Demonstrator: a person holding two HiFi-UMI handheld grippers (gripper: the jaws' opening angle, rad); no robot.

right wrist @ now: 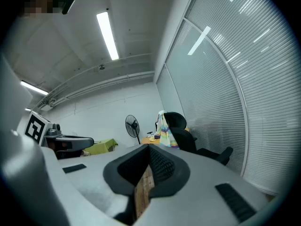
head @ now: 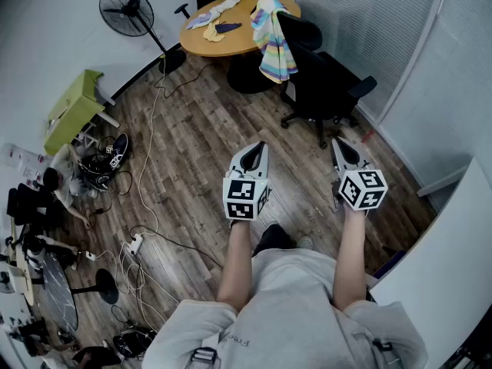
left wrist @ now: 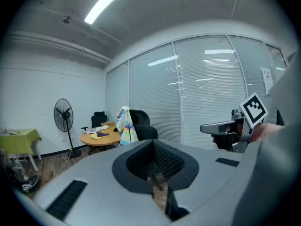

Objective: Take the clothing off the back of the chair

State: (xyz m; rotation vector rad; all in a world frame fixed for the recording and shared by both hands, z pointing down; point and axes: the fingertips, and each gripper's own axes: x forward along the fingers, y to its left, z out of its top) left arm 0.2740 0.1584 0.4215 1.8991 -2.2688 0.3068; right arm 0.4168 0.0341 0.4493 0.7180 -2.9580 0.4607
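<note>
A striped pastel garment (head: 274, 38) hangs over the back of a black office chair (head: 323, 83) beside the round wooden table (head: 231, 29). In the left gripper view the garment (left wrist: 125, 127) shows far ahead, left of centre; in the right gripper view the garment (right wrist: 164, 132) drapes the chair (right wrist: 188, 140) at a distance. My left gripper (head: 260, 147) and right gripper (head: 338, 146) are held out side by side above the floor, well short of the chair. Both are shut with nothing between their jaws.
A standing fan (head: 131, 12) is at the back left, with cables (head: 150, 129) trailing across the wood floor. A green table (head: 73, 110) and clutter line the left wall. Small cloths (head: 215, 18) lie on the round table. Glass partitions with blinds (head: 384, 29) run along the right.
</note>
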